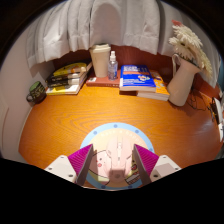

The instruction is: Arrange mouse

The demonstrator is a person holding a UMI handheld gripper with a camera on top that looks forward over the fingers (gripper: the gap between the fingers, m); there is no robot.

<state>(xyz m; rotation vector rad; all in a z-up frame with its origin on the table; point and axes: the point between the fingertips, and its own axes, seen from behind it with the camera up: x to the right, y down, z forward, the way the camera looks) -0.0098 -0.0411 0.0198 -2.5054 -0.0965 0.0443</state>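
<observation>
The jaws (113,163) are open, and something pale sits low between the two pink pads (82,160). It may be the mouse (113,165), but I cannot tell. It rests on a round blue mat (113,133) on the wooden surface (60,120). Far behind are books (140,78) and a vase (183,78)

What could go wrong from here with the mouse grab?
1. The tongs are open over the round light-blue pad, with a pale object between the fingers; I cannot tell whether it is the mouse, so closing now may grip the wrong thing.
2. The pad's rim lies close to the fingertips; they might catch it and drag it across the wooden table.
3. A forward overshoot could hit the books or the vase beyond.
</observation>
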